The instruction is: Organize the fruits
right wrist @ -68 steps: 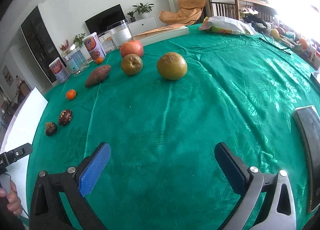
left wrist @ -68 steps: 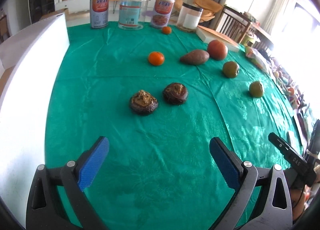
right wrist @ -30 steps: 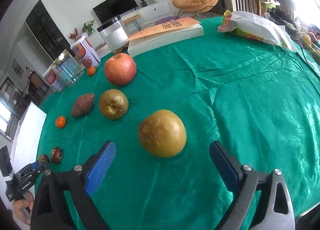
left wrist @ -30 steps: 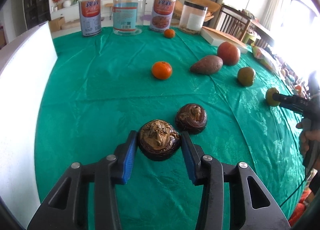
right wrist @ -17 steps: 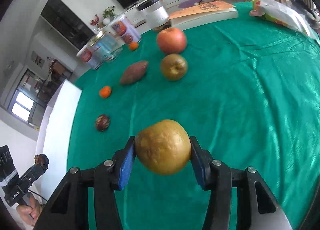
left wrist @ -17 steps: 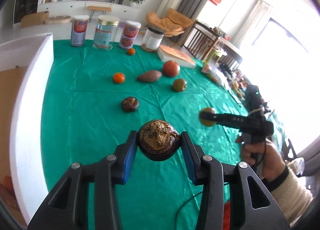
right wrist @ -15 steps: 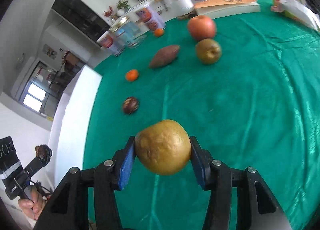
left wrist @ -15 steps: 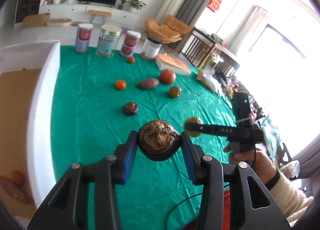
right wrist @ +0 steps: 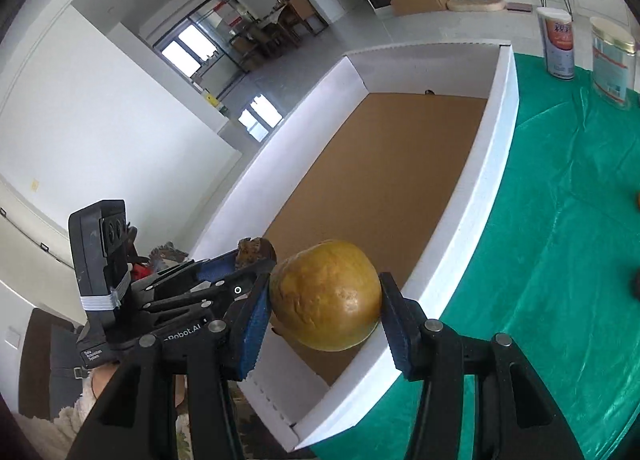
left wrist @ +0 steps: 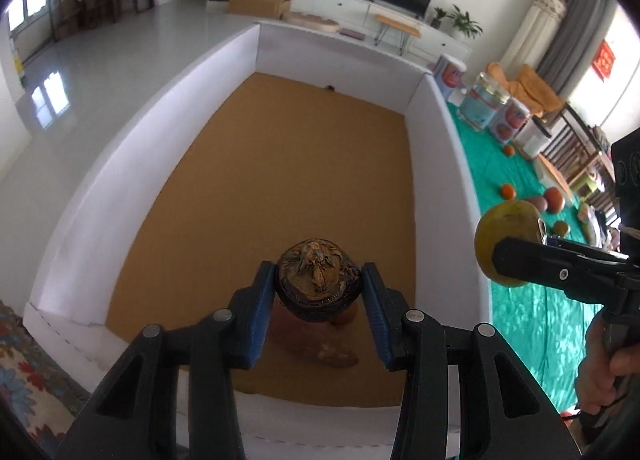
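In the left wrist view my left gripper (left wrist: 318, 292) is shut on a dark brown wrinkled fruit (left wrist: 316, 280), held above the near end of a white box (left wrist: 440, 164) with a brown floor. A sweet potato (left wrist: 324, 348) and a small orange (left wrist: 347, 318) lie in the box beneath it. My right gripper (right wrist: 326, 300) is shut on a yellow-brown pear (right wrist: 326, 296), which hangs over the box's right wall (right wrist: 492, 164). The left gripper (right wrist: 248, 258) shows just left of the pear. From the left wrist view the pear (left wrist: 506, 240) sits at the right.
On the green tablecloth (left wrist: 520, 324) right of the box lie an orange (left wrist: 508, 191), an apple (left wrist: 555, 199), a green pear (left wrist: 561, 227) and a small orange (left wrist: 508, 150). Tins (right wrist: 558, 44) and a jar (left wrist: 482, 106) stand at the cloth's far end. A patterned rug (left wrist: 20, 380) lies beside the box.
The right gripper has shut on the pear and lifted it. Both grippers have swung left from the table to the box, each with its fruit.
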Demonstrator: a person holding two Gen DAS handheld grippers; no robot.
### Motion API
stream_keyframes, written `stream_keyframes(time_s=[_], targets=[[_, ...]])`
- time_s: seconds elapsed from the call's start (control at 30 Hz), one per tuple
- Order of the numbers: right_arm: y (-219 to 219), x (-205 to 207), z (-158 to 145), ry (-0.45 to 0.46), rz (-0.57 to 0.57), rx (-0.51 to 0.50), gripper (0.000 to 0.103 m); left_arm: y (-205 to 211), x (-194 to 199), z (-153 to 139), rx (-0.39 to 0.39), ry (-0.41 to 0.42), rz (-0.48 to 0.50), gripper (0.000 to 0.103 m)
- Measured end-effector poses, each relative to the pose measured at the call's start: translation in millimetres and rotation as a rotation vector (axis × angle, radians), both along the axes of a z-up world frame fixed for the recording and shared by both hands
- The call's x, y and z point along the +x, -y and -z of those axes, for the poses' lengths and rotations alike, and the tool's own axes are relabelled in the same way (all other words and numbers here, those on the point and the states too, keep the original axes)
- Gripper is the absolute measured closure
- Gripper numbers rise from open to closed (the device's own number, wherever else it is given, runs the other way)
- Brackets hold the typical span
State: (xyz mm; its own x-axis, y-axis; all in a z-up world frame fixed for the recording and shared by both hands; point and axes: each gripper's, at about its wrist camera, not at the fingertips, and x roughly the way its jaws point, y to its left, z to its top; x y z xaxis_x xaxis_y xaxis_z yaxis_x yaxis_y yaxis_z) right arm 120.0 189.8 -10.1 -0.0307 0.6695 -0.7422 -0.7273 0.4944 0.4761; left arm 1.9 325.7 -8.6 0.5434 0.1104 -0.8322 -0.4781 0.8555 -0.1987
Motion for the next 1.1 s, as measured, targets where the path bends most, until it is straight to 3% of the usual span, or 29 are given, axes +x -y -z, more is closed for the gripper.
stream_keyframes(time_s=[0.17, 0.3, 0.4, 0.47, 0.57, 0.7, 0.87, 0.97, 1.1], targets=[[-26.5, 2.0, 21.8, 0.020, 0.007, -0.061, 0.050, -6.4, 0.0, 15.7, 0.015, -0.033, -0.026, 0.058], [-23.5, 5.0, 13.1, 0.039, 0.047, -0.030, 0.045, -10.4, -2.7, 17.8, 0.027, -0.041, -0.045, 0.057], [5.5, 4.0, -12.8, 0.109, 0.108, 0.053, 0.045, -3.3, -5.4, 2.2, 0.041, 0.006, -0.059, 0.038], [40.0, -0.1, -27.8, 0.185, 0.148, 0.081, 0.035, 13.6, -4.4, -17.5, 0.076, 0.074, -0.039, 0.015], [105.9, -7.4, -32.1, 0.307, 0.250, 0.066, 0.021, 58.7, 7.4, -44.6, 0.091, 0.173, 0.069, 0.011], [214.0, -1.3, 1.2, 0.340, 0.467, -0.052, 0.019, 139.8, 36.2, -55.9, 0.014, 0.253, 0.281, 0.007], [334.8, 11.1, 57.4, 0.340, 0.735, -0.270, 0.019, 237.5, 88.8, -20.8, -0.010, 0.210, 0.439, 0.006], [385.6, 15.0, 76.6, 0.330, 0.834, -0.315, 0.019, 279.7, 124.3, 13.1, 0.032, 0.165, 0.468, 0.007], [419.9, 20.7, 83.8, 0.320, 0.898, -0.304, 0.019, 307.6, 156.6, 54.8, 0.093, 0.116, 0.473, 0.007]])
